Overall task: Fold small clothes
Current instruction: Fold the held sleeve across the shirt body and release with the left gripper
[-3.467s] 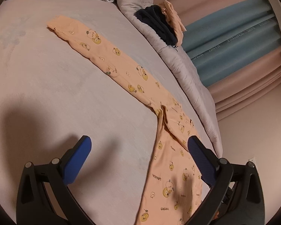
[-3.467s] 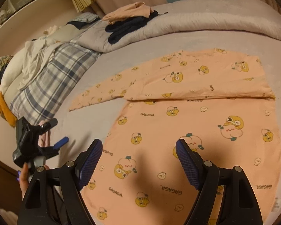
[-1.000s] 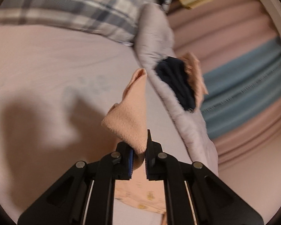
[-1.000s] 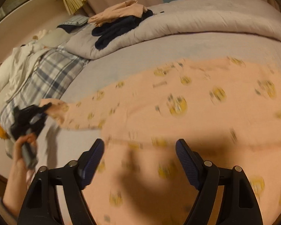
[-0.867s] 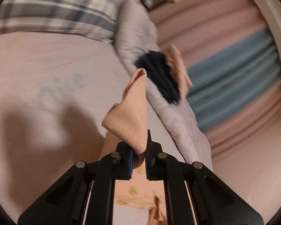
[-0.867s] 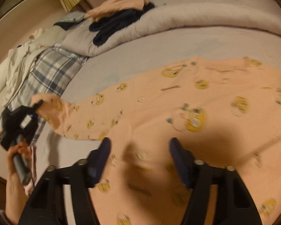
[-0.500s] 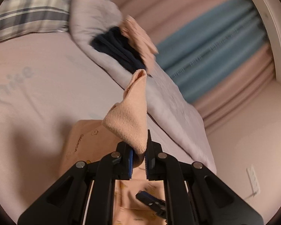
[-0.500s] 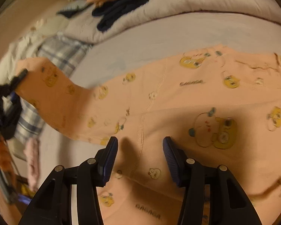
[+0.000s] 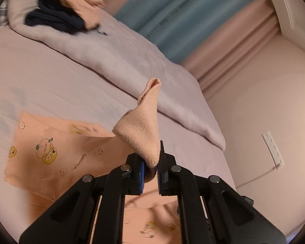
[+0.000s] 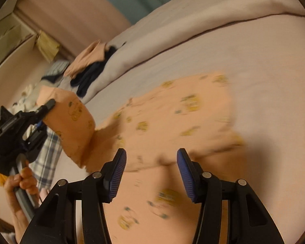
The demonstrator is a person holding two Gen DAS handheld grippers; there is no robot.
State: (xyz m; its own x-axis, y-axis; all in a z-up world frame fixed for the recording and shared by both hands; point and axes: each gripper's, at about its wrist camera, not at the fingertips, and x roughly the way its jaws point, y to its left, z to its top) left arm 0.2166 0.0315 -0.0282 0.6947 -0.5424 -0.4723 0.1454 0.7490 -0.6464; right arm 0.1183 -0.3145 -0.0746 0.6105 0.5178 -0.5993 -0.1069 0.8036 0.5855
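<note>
An orange child's top [image 10: 172,118] with yellow cartoon prints lies on the pale bed sheet [image 10: 264,65]. My left gripper [image 9: 150,169] is shut on the sleeve cuff [image 9: 142,130] and holds it in the air over the body of the top [image 9: 57,152]. In the right wrist view the left gripper [image 10: 44,109] shows at the left with the sleeve [image 10: 73,126] lifted and curling toward the body. My right gripper [image 10: 150,172] is open and empty, hovering low over the near part of the top.
A rolled grey duvet [image 9: 120,57] lies along the far side of the bed, with a dark garment [image 9: 55,20] and an orange garment [image 9: 79,2] on it. A plaid pillow [image 10: 48,158] is at the left. Curtains [image 9: 183,20] and a wall [image 9: 264,111] stand behind.
My left gripper has carried the sleeve cuff up and across toward the top's body. My right gripper has moved lower over the top; its jaws stand a little narrower than a second ago.
</note>
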